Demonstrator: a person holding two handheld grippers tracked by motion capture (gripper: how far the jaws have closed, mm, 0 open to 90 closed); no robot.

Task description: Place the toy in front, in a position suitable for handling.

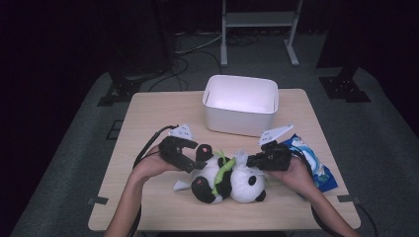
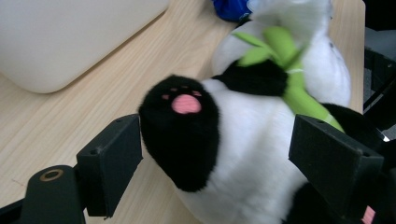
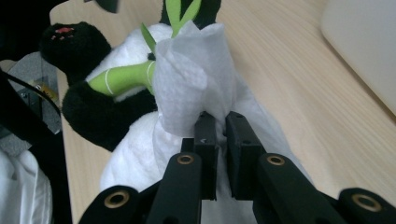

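While the right gripper [image 3: 219, 140] pinches a white wipe [image 3: 196, 84] against the panda [image 1: 227, 177], the left gripper [image 2: 215, 154] stands open around its black foot, pads not pressing. Panda lies at table centre-front, long axis 9-to-3, head at 3 toward the right gripper; white body, black limbs, green bamboo. Bin [image 1: 240, 121] sits at 12.

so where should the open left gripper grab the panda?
Judging by pose: the black foot of the panda, which sticks up off the table between the left gripper's open jaws. Approach straight on, from the panda's foot end; it looks narrow enough to close on.
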